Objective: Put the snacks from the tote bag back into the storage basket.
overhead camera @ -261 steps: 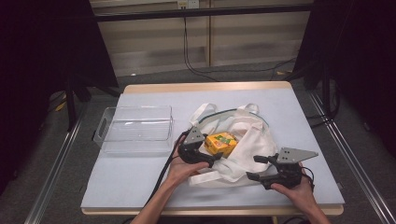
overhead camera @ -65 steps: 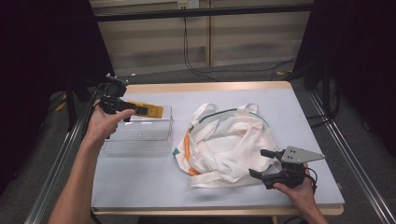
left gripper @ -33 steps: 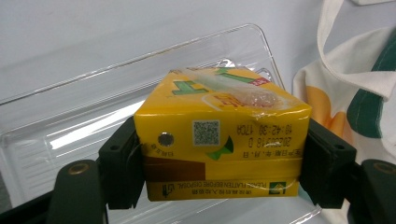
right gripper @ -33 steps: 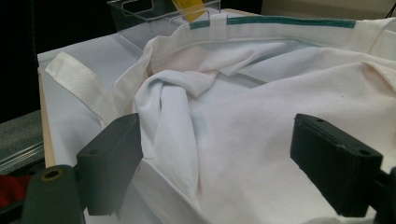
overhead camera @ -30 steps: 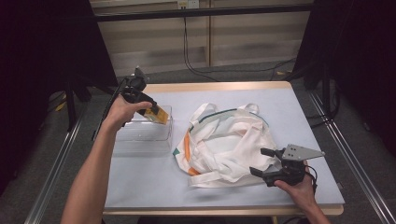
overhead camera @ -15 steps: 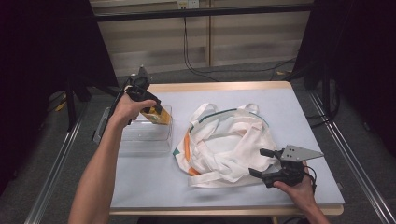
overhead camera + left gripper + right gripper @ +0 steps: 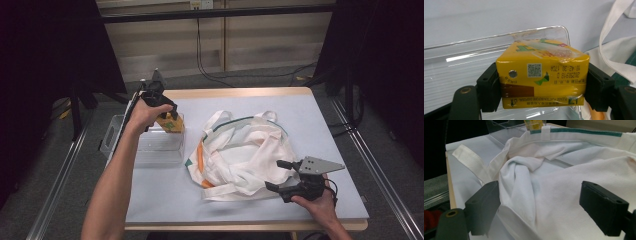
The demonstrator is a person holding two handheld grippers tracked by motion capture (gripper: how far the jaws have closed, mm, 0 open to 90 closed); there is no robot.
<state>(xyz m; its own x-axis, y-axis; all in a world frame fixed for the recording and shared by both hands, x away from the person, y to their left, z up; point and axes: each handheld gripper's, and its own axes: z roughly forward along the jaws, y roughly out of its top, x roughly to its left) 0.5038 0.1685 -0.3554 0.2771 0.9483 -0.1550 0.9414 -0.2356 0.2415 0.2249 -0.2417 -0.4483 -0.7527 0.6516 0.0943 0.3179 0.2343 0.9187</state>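
A yellow drink carton sits clamped between the two black jaws of the left gripper, which press on its short sides; its printed end with a QR code and a date stamp faces the camera in the left gripper view. In the high view the carton hangs at the right end of a clear plastic bin, just above its rim, near the table's far left part. The bin's transparent wall shows behind the carton. To the right, a crumpled white tote bag with green and orange trim lies on the pale blue table cover. The right gripper rests at the bag's near right edge, its jaws spread wide with white bag cloth between them, gripping nothing.
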